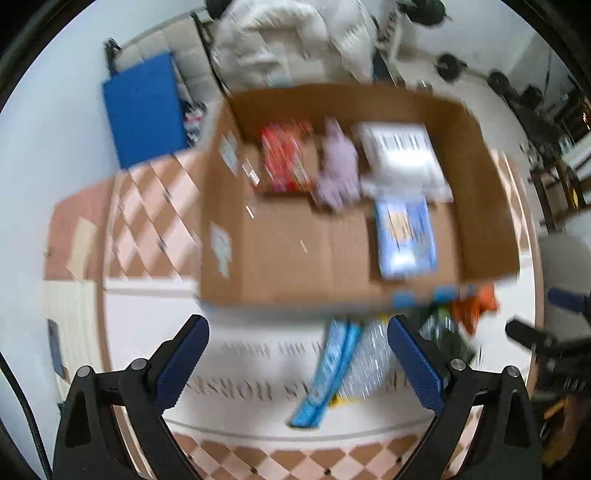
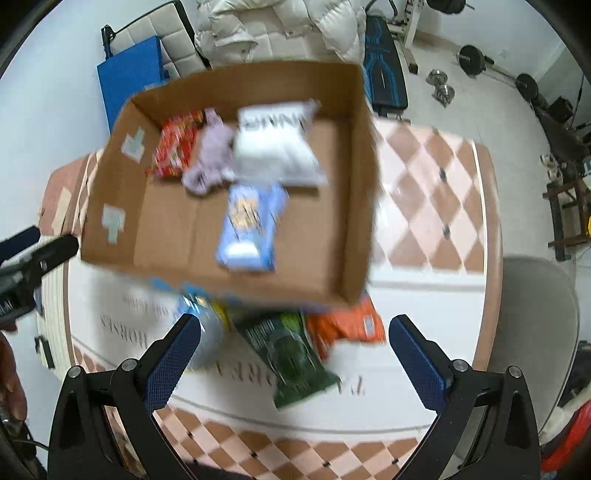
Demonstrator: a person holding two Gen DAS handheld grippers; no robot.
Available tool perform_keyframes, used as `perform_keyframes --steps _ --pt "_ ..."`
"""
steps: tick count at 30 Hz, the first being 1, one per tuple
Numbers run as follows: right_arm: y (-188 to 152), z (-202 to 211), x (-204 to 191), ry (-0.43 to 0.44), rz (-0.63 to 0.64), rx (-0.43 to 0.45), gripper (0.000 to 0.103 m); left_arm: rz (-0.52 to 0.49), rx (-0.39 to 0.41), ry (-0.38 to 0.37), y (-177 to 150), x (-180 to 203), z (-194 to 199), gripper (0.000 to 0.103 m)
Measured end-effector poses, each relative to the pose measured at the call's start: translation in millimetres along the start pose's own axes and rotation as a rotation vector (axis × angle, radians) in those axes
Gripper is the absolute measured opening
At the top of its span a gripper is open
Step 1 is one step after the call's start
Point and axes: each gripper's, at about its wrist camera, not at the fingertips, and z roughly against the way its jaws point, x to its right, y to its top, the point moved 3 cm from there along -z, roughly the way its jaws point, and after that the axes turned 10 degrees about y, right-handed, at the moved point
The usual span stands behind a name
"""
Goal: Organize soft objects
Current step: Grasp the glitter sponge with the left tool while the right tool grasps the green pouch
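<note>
An open cardboard box (image 1: 280,254) (image 2: 343,206) sits on the table. In it lie a red packet (image 1: 284,158) (image 2: 175,147), a lilac soft toy (image 1: 338,166) (image 2: 210,158), a white packet (image 1: 402,155) (image 2: 275,147) and a light-blue packet (image 1: 404,236) (image 2: 251,229). In front of the box lie a blue-and-silver packet (image 1: 343,369) (image 2: 207,332), a green packet (image 1: 443,332) (image 2: 291,358) and an orange packet (image 1: 476,302) (image 2: 347,325). My left gripper (image 1: 297,332) is open and empty above the blue-and-silver packet. My right gripper (image 2: 293,332) is open and empty above the green packet.
The table (image 2: 436,192) has a pink-and-white diamond cloth with lettering. A blue board (image 1: 144,110), a chair with a white puffer jacket (image 2: 277,26) and gym weights (image 2: 472,59) stand behind. A grey chair (image 2: 532,317) is at the right edge.
</note>
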Motion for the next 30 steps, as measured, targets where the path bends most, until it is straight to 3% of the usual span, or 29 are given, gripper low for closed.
perform_keyframes --steps 1,3,5,8,13,17,20,27,30 --pt "-9 -6 6 -0.002 -0.006 -0.010 0.103 -0.018 -0.026 -0.008 -9 8 -9 0.092" --pt "-24 -22 17 0.005 -0.027 -0.050 0.103 -0.056 -0.080 -0.015 -23 25 -29 0.065" --pt "-36 -42 23 0.023 -0.046 -0.098 0.096 -0.093 -0.133 -0.022 -33 42 -50 0.056" --pt "-48 -66 26 0.021 -0.047 -0.138 0.090 -0.134 -0.183 -0.050 -43 63 -72 0.056" --pt "-62 -83 34 0.012 -0.056 -0.158 0.090 -0.197 -0.269 -0.117 -51 93 -105 0.057" --pt "-77 -87 42 0.003 -0.060 -0.172 0.090 -0.243 -0.301 -0.065 -55 107 -130 0.057" --pt "-83 -88 43 -0.007 -0.042 -0.178 0.090 -0.233 -0.290 -0.028 -56 106 -138 0.048" --pt "-73 -106 25 -0.010 -0.012 -0.165 0.090 -0.013 -0.398 -0.080 -88 53 -147 0.045" --pt "-68 -123 15 -0.020 -0.002 -0.185 0.080 0.039 -0.434 -0.099 -106 35 -153 0.045"
